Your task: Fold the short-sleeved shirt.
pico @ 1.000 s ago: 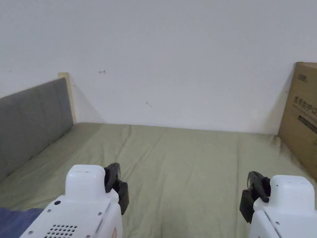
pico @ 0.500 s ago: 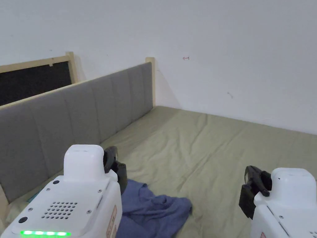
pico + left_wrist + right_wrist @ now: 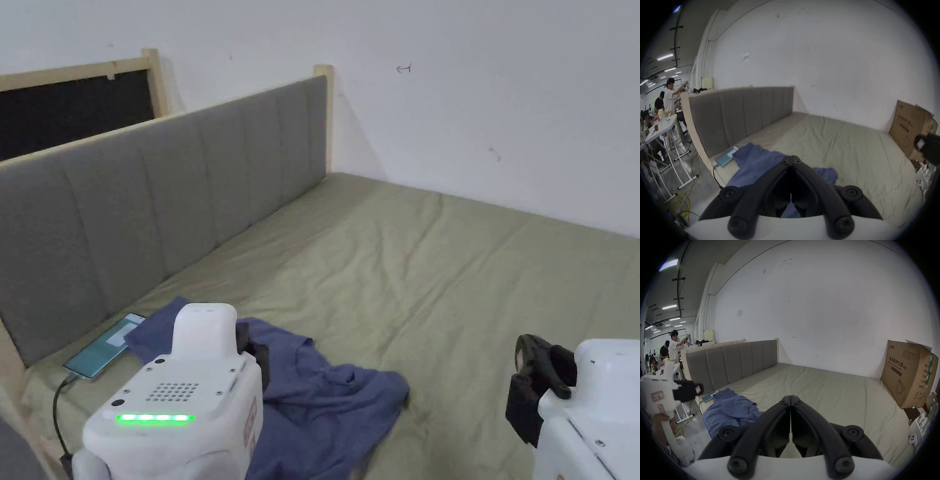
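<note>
- Blue cotton-looking cloth: the shirt [image 3: 325, 400] lies crumpled, not yet folded, on the near left part of the bed [image 3: 437, 281], close to the grey padded headboard [image 3: 156, 200].
- Its long axis runs roughly from the headboard side out toward the middle of the bed; which end is the collar I cannot tell, as the cloth is bunched.
- One corner of the shirt lies over or right against a phone [image 3: 103, 353] with a cable plugged in, which rests on the bed just beside the headboard.
- The left hand-held gripper [image 3: 791, 160] hangs above the shirt with its jaws together at the tips, nothing between them.
- The right hand-held gripper [image 3: 790, 400] is over bare olive sheet, well apart from the shirt, jaws likewise closed on nothing.
- A cardboard box [image 3: 907, 374] stands at the far right edge of the bed against the white wall; its top flap is partly raised, and its contents are hidden.
- The box carries printed writing and a line drawing on its side.
- Beyond the headboard, people [image 3: 672, 347] stand and sit near a white folding counter [image 3: 664, 123] carrying small containers too small to make out.
</note>
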### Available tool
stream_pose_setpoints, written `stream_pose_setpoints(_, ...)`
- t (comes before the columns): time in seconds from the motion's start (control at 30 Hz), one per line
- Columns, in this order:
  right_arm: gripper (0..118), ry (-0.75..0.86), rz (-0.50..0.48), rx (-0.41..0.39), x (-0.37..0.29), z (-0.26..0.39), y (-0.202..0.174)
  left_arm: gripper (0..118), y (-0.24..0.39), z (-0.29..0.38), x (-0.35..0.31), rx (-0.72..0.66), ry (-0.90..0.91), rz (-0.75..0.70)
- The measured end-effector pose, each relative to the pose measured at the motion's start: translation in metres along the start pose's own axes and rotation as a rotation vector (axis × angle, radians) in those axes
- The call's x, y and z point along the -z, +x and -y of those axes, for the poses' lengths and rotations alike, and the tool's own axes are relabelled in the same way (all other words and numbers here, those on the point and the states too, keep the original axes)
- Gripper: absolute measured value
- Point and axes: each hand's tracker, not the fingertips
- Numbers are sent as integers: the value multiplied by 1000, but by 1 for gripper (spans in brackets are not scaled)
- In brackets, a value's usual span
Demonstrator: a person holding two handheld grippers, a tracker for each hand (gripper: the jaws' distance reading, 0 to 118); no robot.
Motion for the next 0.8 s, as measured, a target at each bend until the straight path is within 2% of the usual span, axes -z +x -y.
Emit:
stream_pose_setpoints(0.13,1,-48,0,13,13,8,4,1,-4,29,73,-15,-236,0)
stream_pose_setpoints(0.2,1,-73,6,15,18,14,5,17,-7,45,107,-85,-340,31)
stream_pose_setpoints(0.27,1,-98,9,12,22,20,7,74,-8,59,137,-118,-426,50)
stream_pose_setpoints(0.3,1,-112,12,10,25,23,9,97,-6,67,150,-124,-471,41)
stream_pose_setpoints(0.33,1,-123,16,8,28,26,10,103,-4,75,162,-114,-513,42)
stream_pose_setpoints(0.37,1,-135,22,7,30,29,12,99,-1,80,168,-110,-531,44)
stream_pose_setpoints(0.47,1,-170,35,23,38,36,20,100,13,98,180,-72,-588,30)
stream_pose_setpoints(0.53,1,-197,37,44,44,40,25,100,21,112,191,-51,-629,74)
stream_pose_setpoints(0.6,1,-217,29,67,47,44,31,102,28,123,195,23,-596,19)
stream_pose_setpoints(0.67,1,-231,27,80,48,48,34,93,31,118,192,15,-591,13)
stream_pose_setpoints(0.7,1,-235,29,80,48,50,35,78,30,113,187,12,-569,7)
stream_pose_setpoints(0.77,1,-247,38,79,50,54,36,4,29,109,187,12,-537,-66)
stream_pose_setpoints(0.8,1,-253,37,88,50,55,38,2,25,112,191,18,-548,-100)
